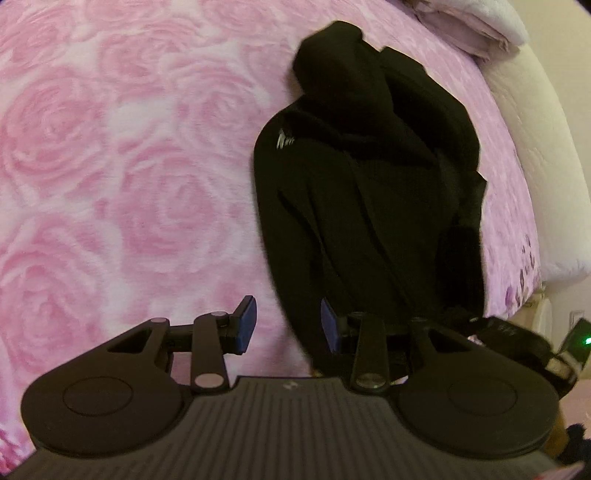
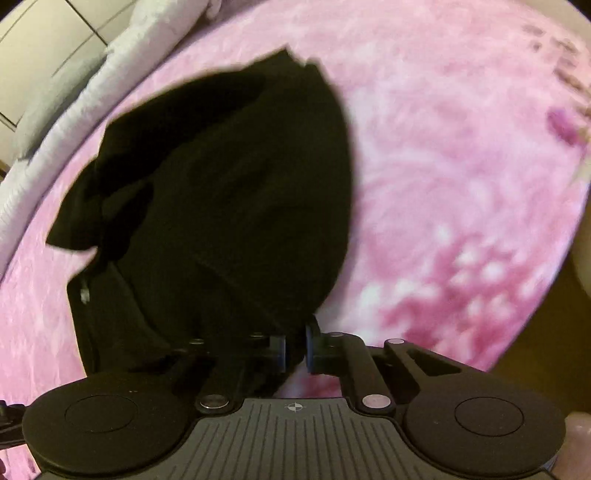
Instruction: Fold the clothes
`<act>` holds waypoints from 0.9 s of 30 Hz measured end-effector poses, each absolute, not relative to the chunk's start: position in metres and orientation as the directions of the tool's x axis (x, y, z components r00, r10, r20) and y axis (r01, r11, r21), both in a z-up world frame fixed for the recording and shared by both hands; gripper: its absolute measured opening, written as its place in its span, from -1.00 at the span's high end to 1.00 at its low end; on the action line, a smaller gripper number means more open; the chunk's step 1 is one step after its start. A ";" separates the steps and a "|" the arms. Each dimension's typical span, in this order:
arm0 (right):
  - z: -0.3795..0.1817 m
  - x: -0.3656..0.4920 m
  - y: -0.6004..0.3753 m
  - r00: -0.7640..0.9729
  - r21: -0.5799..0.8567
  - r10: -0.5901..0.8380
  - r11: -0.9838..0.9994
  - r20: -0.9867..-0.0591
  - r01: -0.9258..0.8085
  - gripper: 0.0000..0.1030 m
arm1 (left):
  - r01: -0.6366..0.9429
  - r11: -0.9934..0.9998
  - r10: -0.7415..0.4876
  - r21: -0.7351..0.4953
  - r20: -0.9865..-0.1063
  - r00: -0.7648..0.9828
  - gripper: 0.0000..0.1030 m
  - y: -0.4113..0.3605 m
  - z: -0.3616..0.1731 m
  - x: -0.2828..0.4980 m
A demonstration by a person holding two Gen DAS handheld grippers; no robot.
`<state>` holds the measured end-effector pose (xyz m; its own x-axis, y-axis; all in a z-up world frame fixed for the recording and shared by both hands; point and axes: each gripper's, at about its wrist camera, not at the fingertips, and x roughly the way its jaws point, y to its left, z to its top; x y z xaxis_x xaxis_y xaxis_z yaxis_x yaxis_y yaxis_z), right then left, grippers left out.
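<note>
A black garment lies bunched on a pink rose-patterned blanket. It also shows in the right wrist view. My left gripper is open, its blue pads apart; the garment's near edge lies by the right pad, and nothing is held. My right gripper is shut on the garment's near edge, black cloth pinched between its blue pads. A small white label shows on the garment.
Folded pale bedding lies at the far right of the bed. A white mattress edge runs along the right. In the right wrist view a white padded edge borders the blanket at the left.
</note>
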<state>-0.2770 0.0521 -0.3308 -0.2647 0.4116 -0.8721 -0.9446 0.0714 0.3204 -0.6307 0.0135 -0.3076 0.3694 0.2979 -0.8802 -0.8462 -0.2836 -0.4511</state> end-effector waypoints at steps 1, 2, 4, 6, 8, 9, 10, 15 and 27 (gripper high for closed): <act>-0.320 -0.262 0.054 -0.238 0.295 0.443 0.064 -0.864 -0.953 0.84 | -0.848 -0.275 0.297 -0.452 -0.879 0.372 0.37 0.014 -0.306 -0.628; -0.311 -0.244 0.060 -0.198 0.260 0.472 0.069 -0.859 -0.963 0.85 | -0.849 -0.271 0.294 -0.453 -0.879 0.375 0.37 0.015 -0.306 -0.625; -0.295 -0.207 0.072 -0.118 0.189 0.526 0.082 -0.842 -0.978 0.85 | -0.849 -0.265 0.288 -0.457 -0.878 0.383 0.37 0.017 -0.305 -0.621; -0.284 -0.168 0.090 -0.010 0.088 0.573 0.109 -0.820 -0.990 0.84 | -0.849 -0.253 0.278 -0.464 -0.875 0.395 0.37 0.019 -0.307 -0.615; -0.283 -0.131 0.111 0.085 0.025 0.584 0.177 -0.807 -0.984 0.77 | -0.851 -0.238 0.268 -0.468 -0.874 0.406 0.37 0.023 -0.309 -0.607; -0.283 -0.119 0.121 0.090 0.052 0.553 0.236 -0.828 -0.970 0.73 | -0.853 -0.229 0.262 -0.469 -0.873 0.410 0.37 0.024 -0.310 -0.603; -0.283 -0.109 0.129 0.087 0.085 0.531 0.291 -0.843 -0.953 0.58 | -0.853 -0.221 0.258 -0.473 -0.872 0.417 0.37 0.026 -0.310 -0.599; -0.271 -0.071 0.077 -0.126 0.502 0.606 0.505 -0.785 -0.702 -0.39 | -0.858 -0.184 0.232 -0.480 -0.869 0.436 0.37 0.047 -0.314 -0.583; -0.384 -0.103 -0.053 -0.228 0.651 0.636 0.759 -0.737 0.008 -0.38 | -0.886 -0.023 0.203 -0.463 -0.870 0.450 0.37 0.117 -0.314 -0.554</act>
